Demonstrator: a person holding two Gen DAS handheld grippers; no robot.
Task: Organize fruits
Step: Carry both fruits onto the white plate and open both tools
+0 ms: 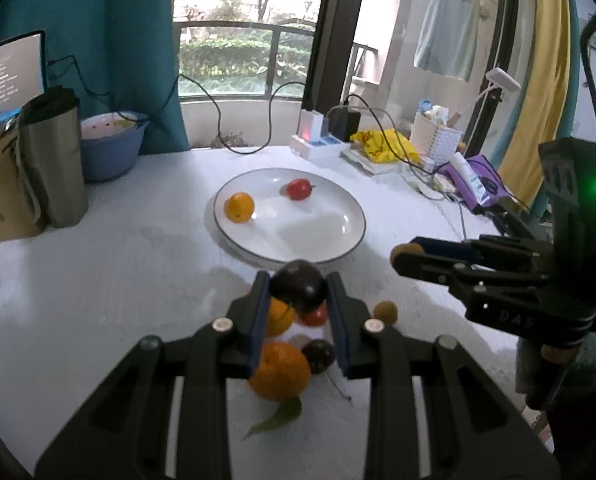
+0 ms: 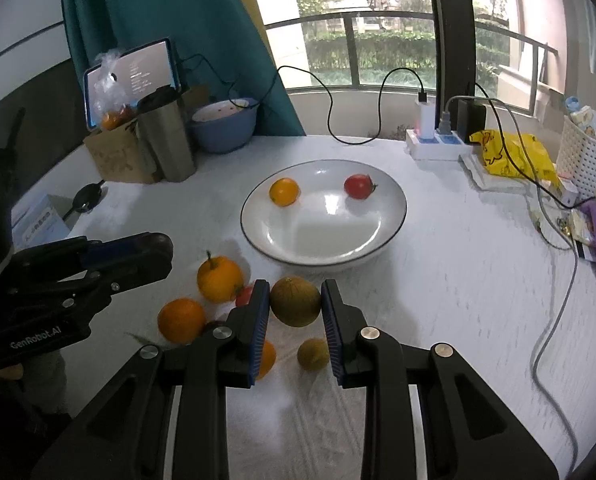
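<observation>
The left gripper point(image 1: 298, 292) clamped a dark plum point(image 1: 298, 286) just short of the plate point(image 1: 349, 236), which held 2 fruits. The right gripper point(image 2: 294, 304) pinched a round tan fruit point(image 2: 295, 301) above the loose fruit pile. Both fruits looked light, smooth and bruisable, best gripped gently across their widest middle.
</observation>
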